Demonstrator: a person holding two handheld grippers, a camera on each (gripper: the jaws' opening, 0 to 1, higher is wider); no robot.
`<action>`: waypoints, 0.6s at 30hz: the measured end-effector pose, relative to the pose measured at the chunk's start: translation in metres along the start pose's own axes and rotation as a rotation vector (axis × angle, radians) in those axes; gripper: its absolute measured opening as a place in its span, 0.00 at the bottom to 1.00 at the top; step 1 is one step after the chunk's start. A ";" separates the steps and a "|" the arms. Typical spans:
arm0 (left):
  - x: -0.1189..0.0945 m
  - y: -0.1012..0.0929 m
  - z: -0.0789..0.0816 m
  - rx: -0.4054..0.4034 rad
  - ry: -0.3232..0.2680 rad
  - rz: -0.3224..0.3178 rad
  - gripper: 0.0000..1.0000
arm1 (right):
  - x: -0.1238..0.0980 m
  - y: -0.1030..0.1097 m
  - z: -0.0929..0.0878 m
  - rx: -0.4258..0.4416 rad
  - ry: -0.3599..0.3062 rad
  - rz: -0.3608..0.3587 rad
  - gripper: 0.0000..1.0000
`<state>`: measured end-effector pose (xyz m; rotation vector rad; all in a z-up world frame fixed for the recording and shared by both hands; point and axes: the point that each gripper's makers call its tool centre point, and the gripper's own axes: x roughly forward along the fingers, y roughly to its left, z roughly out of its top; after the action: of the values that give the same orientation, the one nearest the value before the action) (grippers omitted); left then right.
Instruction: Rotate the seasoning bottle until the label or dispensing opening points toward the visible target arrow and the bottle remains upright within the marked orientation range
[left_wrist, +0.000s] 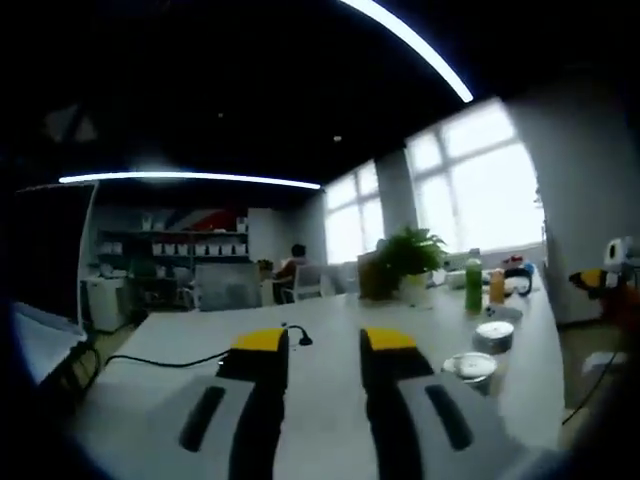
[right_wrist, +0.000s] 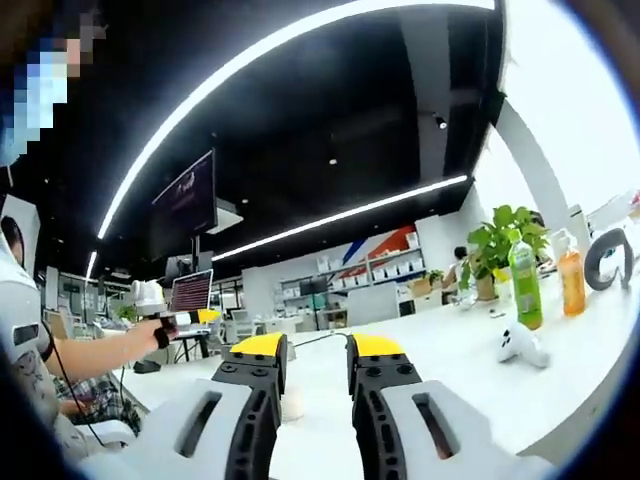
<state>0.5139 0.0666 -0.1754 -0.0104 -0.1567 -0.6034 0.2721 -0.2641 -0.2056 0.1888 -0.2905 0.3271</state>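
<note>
**Both claws released above the table, bottles far ahead**

The long white table (left_wrist: 330, 400) stretches ahead of the left gripper (left_wrist: 325, 345), whose jaws stand apart, holding nothing. The right gripper (right_wrist: 315, 350) is likewise released. A potted plant (right_wrist: 500, 245), green bottle (right_wrist: 525, 285) and orange seasoning bottle (right_wrist: 572, 282) stand upright, well ahead and right of its jaws.

An open office: long white table (left_wrist: 330, 330), shelving (left_wrist: 190, 245), hanging monitor (right_wrist: 185, 200), strip lights (left_wrist: 190, 179)

Left claw (left_wrist: 325, 345) and right claw (right_wrist: 316, 350) both point forward, jaws parted, gripping nothing.
</note>
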 end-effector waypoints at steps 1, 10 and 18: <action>0.006 0.004 -0.002 -0.013 -0.008 0.009 0.30 | 0.000 0.000 0.003 -0.019 -0.010 -0.004 0.23; 0.037 0.037 -0.031 -0.027 -0.014 0.147 0.26 | 0.001 -0.007 0.001 0.016 -0.019 -0.009 0.23; 0.063 0.057 -0.059 0.124 0.056 0.212 0.27 | -0.001 -0.014 -0.001 0.025 -0.022 -0.024 0.23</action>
<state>0.6057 0.0747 -0.2227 0.1082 -0.1365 -0.3817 0.2758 -0.2770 -0.2086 0.2209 -0.3058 0.3047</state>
